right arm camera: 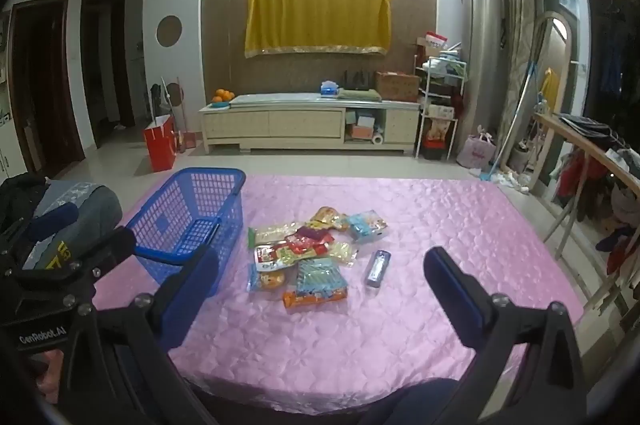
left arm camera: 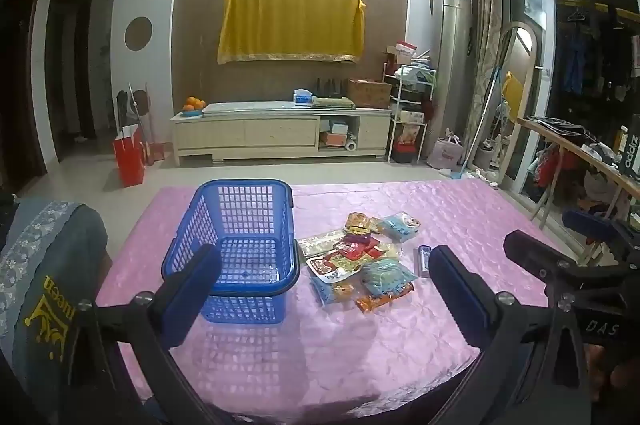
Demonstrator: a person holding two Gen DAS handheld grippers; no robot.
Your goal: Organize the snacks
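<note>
Left gripper spread wide, grasping nothing, low in the frame above the pink cloth. Right gripper likewise spread and holding nothing. Blue basket sits left of centre on the cloth, nothing visible inside. Snack pile lies just right of the basket, packets overlapping: blue, red, orange, yellow wrappers. 1 small silver-blue packet lies apart, just right of the pile. Cushion at the left edge.
</note>
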